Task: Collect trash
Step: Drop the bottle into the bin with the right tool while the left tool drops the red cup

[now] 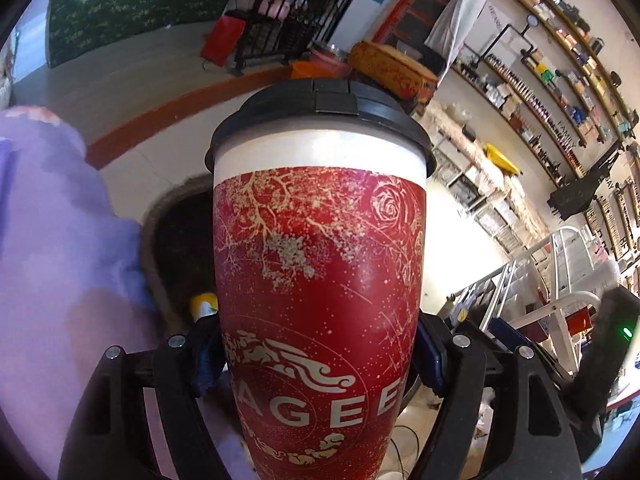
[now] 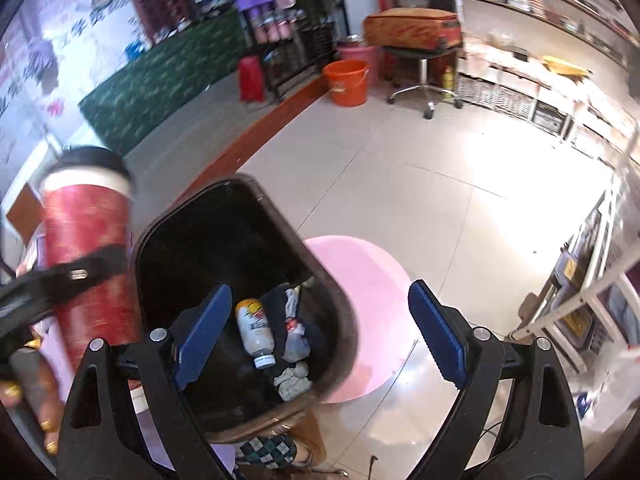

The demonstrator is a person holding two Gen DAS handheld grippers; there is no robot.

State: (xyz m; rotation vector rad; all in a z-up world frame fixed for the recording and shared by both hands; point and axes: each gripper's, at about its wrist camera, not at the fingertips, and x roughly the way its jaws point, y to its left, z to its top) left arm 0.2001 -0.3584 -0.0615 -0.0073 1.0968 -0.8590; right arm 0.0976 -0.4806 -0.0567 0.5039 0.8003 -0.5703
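Observation:
My left gripper is shut on a red paper cup with a black lid, held upright. The cup fills the left wrist view and also shows in the right wrist view, just left of the dark trash bin. The bin's brown rim shows behind the cup in the left wrist view. Inside the bin lie a white bottle with a yellow top and crumpled tissues. My right gripper is open and empty, above the bin's right side.
A pink round stool stands right of the bin. An orange bucket, a swivel stool with an orange case and shelving stand farther back on the tiled floor. A purple cloth lies at left.

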